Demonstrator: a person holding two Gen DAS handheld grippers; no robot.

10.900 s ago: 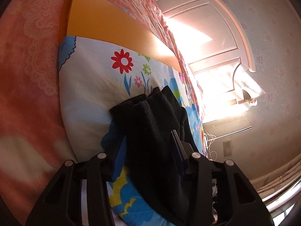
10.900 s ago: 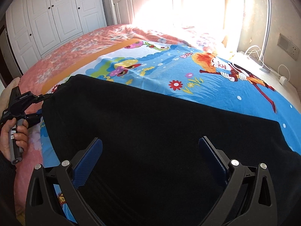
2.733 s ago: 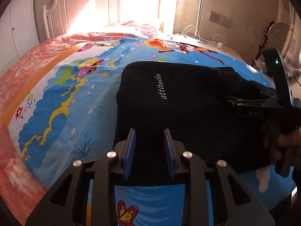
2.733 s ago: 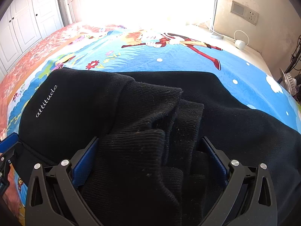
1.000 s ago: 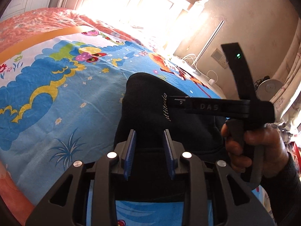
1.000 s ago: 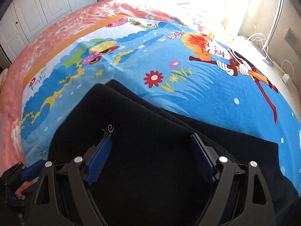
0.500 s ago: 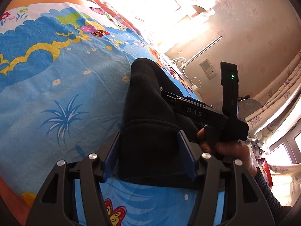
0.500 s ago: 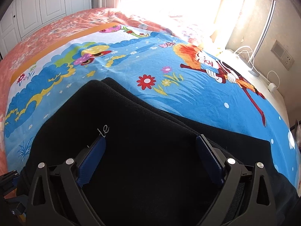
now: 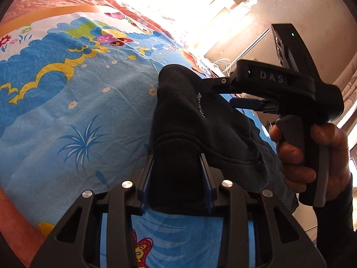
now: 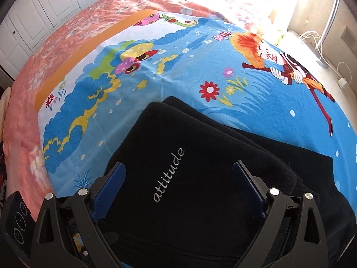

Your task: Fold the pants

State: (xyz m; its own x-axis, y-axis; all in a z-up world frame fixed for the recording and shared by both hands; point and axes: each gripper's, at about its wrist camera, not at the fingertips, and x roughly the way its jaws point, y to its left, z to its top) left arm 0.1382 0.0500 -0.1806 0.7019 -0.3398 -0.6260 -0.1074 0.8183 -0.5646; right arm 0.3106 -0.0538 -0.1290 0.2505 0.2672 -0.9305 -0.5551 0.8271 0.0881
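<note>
Black folded pants [image 10: 200, 201] with the white word "attitude" lie on the cartoon bedsheet [image 10: 189, 67]. In the left wrist view the pants [image 9: 189, 111] stretch away from me, and their near edge fills the gap of my left gripper [image 9: 177, 178]. Its jaws are closing, and both blue pads [image 9: 206, 179] touch the bunched cloth. My right gripper [image 10: 180, 178] hovers over the top layer with its jaws spread wide and nothing pressed between them. From the left wrist view the right gripper [image 9: 219, 95] shows side-on above the pants, held by a hand [image 9: 294, 154].
The blue sheet lies over an orange-pink bedspread [image 10: 67, 35]. White wardrobe doors [image 10: 44, 6] stand at the far left. Cables and a charger [image 10: 321, 44] lie on the floor at the far right, by the wall. Strong sunlight washes out the headboard end.
My left jaws, spread around the pants' near edge half a second ago, have narrowed onto the cloth. The right gripper has drawn back and up, so the whole word "attitude" now shows.
</note>
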